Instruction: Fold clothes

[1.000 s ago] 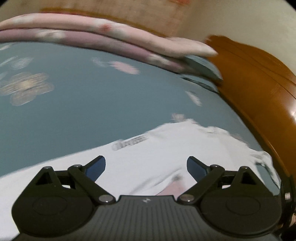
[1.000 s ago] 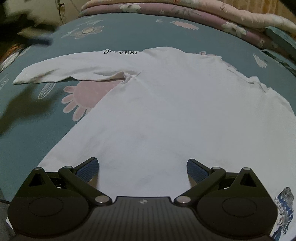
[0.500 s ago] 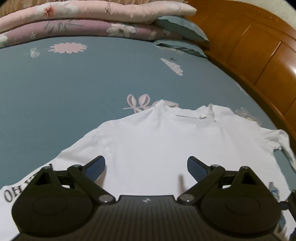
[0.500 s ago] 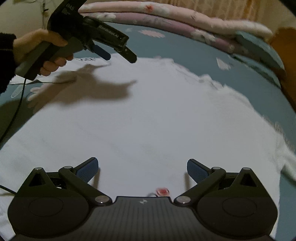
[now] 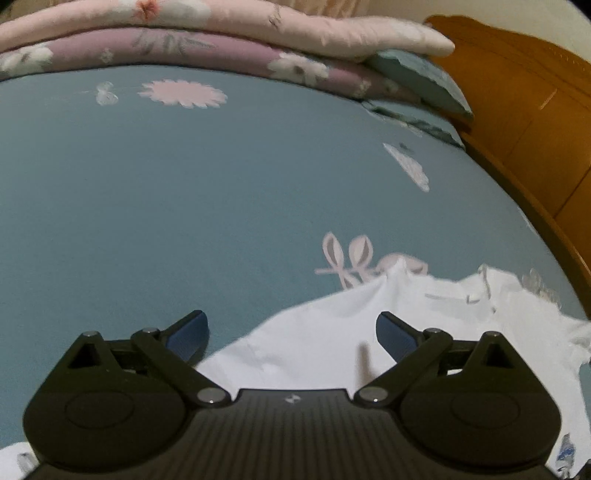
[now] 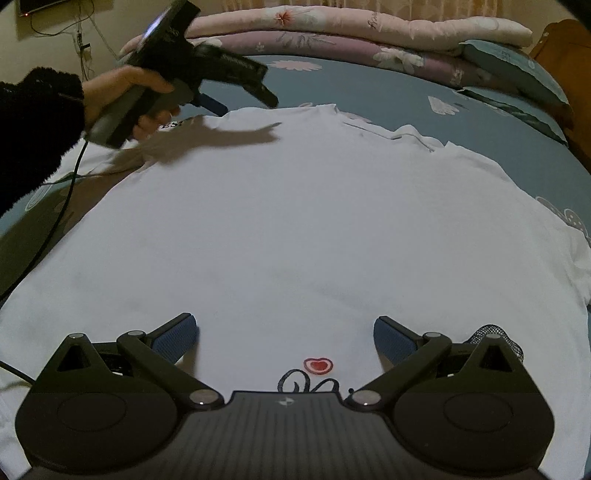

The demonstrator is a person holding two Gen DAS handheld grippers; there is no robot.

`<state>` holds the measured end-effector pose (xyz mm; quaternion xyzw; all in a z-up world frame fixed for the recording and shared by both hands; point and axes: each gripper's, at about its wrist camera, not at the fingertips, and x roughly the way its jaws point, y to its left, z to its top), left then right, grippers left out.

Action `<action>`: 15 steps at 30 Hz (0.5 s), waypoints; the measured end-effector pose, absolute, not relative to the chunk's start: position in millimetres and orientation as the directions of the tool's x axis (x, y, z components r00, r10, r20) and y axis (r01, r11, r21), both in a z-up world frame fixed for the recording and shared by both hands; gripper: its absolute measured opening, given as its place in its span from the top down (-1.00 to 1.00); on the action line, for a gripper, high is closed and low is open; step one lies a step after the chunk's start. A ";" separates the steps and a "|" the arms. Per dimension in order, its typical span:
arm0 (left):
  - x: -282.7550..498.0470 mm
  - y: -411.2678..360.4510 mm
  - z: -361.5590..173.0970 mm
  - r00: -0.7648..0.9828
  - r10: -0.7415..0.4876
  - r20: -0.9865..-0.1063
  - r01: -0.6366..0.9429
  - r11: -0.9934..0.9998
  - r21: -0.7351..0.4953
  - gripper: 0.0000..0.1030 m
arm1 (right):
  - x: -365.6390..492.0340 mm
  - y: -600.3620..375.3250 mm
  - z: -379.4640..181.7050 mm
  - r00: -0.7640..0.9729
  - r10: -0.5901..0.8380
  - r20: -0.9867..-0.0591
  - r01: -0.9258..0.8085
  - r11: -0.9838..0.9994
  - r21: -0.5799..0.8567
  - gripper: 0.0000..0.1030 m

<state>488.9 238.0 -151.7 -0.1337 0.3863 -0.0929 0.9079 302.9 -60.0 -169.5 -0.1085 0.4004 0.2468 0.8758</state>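
A white shirt (image 6: 295,221) lies spread flat on a teal bedsheet (image 5: 184,192) printed with pale flowers, its collar toward the far end of the bed and a small red heart (image 6: 317,364) with dark lettering near the close edge. The right gripper (image 6: 285,338) hangs low over the shirt's near part, its fingers spread wide and holding nothing. The left gripper (image 5: 291,334), also spread wide and empty, sits over the shirt's shoulder edge where cloth meets sheet; in the right wrist view a hand (image 6: 122,92) in a dark fuzzy sleeve (image 6: 33,122) holds it above the shirt's far left corner. Folded quilts (image 6: 369,33), pink over mauve, are stacked along the far side, beside a wooden headboard (image 5: 528,122).
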 end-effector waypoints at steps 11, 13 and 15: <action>402.5 255.2 -123.9 0.607 -0.465 -0.644 0.139 0.860 -0.490 -0.90 | 299.7 -56.7 -169.1 0.572 0.325 -0.753 -0.500 0.866 -0.006 -1.00; 390.6 252.3 -132.7 0.602 -0.487 -0.633 0.137 0.844 -0.519 -0.90 | 300.8 -56.2 -169.1 0.573 0.320 -0.755 -0.495 0.869 -0.007 -1.00; 384.2 250.0 -141.5 0.596 -0.506 -0.624 0.136 0.829 -0.542 -0.90 | 301.7 -55.8 -169.0 0.573 0.316 -0.756 -0.490 0.871 -0.008 -1.00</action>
